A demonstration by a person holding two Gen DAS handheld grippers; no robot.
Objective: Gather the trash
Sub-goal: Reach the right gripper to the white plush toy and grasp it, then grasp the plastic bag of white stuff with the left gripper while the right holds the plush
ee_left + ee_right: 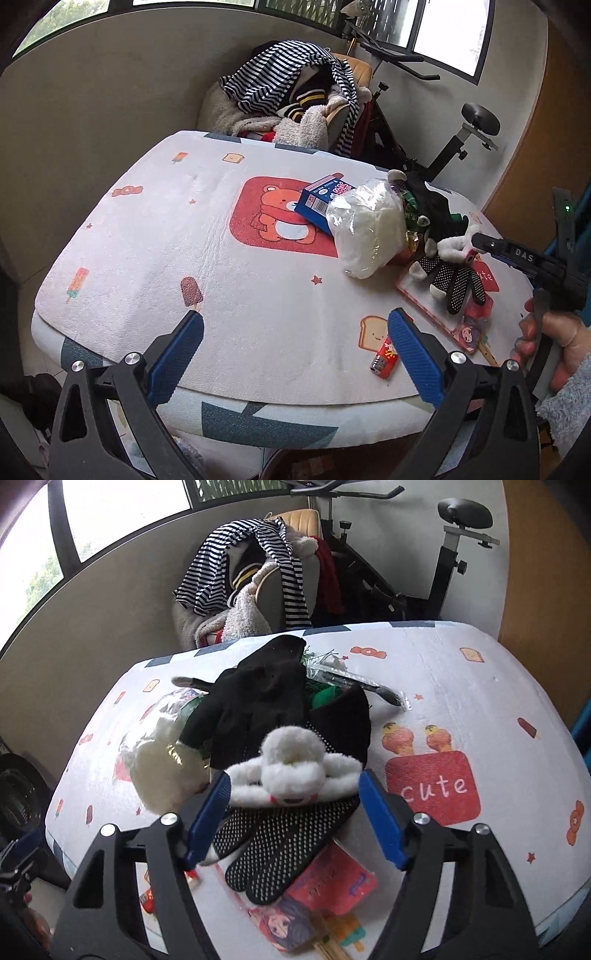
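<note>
From my left wrist view I look across the table (140,236), covered with a white cloth printed with a red bear panel, toast slices and ice lollies. Behind it a chair heaped with striped clothes (291,92) stands against the wall, with an exercise bike (458,144) beside it.

The trash sits in a pile on the right half of the table. Largest is a clear plastic bag (365,229) stuffed with white material, lying partly over a blue carton (321,201). Just right of the bag lie black gloves (273,698) with white fluffy cuffs (295,775); a dotted-palm glove (280,845) rests on a pink illustrated card (332,882). Green wrappers (325,696) and a black utensil in a clear sleeve (373,686) poke out behind the gloves. A red lighter (384,360) lies alone near the front edge.

My left gripper (295,325) hangs above the near edge of the table, jaws wide apart and holding nothing, the lighter just inside its right finger. My right gripper (291,790) has its jaws spread on either side of the fluffy cuffs, the blue pads (210,812) close beside the fluff; I cannot tell whether they touch it.
</note>
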